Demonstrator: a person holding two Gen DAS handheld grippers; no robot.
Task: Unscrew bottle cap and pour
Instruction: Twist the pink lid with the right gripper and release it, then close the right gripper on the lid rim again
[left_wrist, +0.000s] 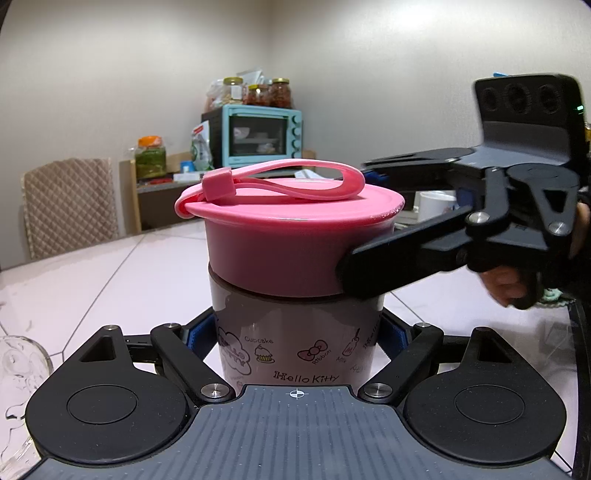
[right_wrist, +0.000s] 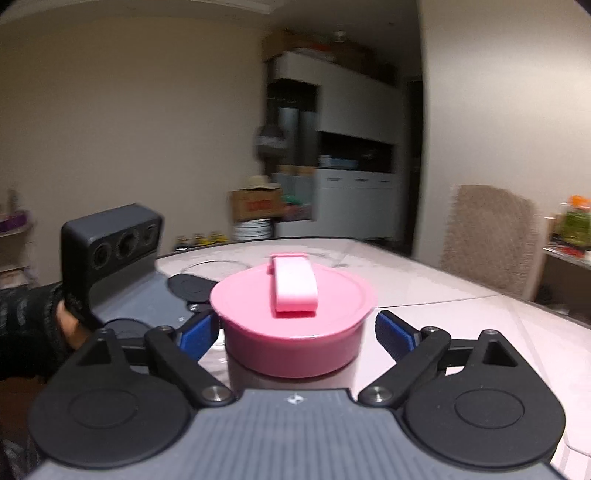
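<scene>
The bottle (left_wrist: 295, 332) is standing upright on the pale table (left_wrist: 110, 266), its pink cap (right_wrist: 293, 314) still seated on top. The left gripper (left_wrist: 295, 338) is clamping the bottle's printed body from both sides. The right gripper (right_wrist: 295, 332) is straddling the cap with its blue pads (right_wrist: 397, 334) spread clear of the rim, gripping nothing.

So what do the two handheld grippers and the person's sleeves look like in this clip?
Both grippers, left gripper and right gripper, have black linkage arms, silver pivot screws, blue ribbed pads and a grey ridged body bearing a small crosshair mark. A dark knitted sleeve covers the left wrist.
</scene>
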